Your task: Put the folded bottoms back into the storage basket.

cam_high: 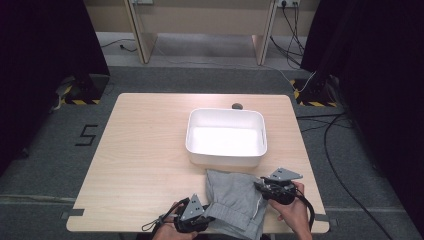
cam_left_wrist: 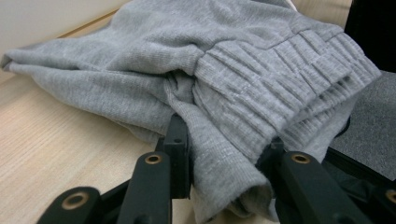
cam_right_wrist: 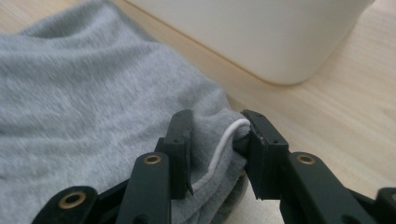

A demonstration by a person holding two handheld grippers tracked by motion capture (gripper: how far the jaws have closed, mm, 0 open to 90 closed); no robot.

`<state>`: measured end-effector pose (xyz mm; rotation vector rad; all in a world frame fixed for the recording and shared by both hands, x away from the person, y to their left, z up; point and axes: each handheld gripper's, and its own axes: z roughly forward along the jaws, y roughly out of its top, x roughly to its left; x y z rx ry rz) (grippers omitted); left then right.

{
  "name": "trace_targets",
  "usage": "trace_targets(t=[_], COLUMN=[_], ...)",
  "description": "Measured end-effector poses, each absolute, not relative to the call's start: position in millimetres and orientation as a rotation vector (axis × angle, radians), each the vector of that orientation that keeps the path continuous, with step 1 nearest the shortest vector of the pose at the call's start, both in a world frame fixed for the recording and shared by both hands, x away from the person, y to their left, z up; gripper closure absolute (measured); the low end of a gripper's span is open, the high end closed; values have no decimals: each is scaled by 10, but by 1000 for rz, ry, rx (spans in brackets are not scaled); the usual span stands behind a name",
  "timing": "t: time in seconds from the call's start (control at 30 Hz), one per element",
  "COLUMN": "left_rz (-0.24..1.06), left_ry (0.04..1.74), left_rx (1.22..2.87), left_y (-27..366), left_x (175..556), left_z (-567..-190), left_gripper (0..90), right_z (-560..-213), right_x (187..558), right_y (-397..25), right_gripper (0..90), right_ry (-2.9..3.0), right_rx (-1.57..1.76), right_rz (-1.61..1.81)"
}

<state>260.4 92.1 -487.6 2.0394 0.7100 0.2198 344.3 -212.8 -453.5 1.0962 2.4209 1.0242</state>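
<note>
Two grippers share one load, and the layout explains why. Largest is the table point(cam_high: 135, 165), its pale wood bare but for two things. Next comes the white bin point(cam_high: 226, 137), open-topped and sitting at about 1 o'clock from the table's middle, just beyond the cloth; it looks placed there to receive it. The grey garment point(cam_high: 235, 202) lies folded at 6 o'clock, touching the bin's near wall and hanging a little over the table's near edge.

Each side of the fold is pinched, likely so the bundle keeps its shape when raised. The left gripper point(cam_left_wrist: 224, 154) bites the ribbed waistband point(cam_left_wrist: 280, 79), jaws narrowed with thick cloth between them. The right gripper point(cam_right_wrist: 217, 140) clamps the opposite edge, where a white drawcord point(cam_right_wrist: 222, 147) runs between the jaws.
</note>
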Motion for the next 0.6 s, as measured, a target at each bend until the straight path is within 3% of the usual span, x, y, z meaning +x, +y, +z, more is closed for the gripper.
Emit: trace_targets(t=[0.6], left_rz=[231], left_ry=[683], left_rx=[2013], left_y=[908], left_x=[2527], left_z=[-4811], left_gripper=[685], right_z=[-4391], right_x=[3385], right_y=[-2066], right_gripper=[684], right_ry=[2397], right_rx=[1025], right_rz=[1023])
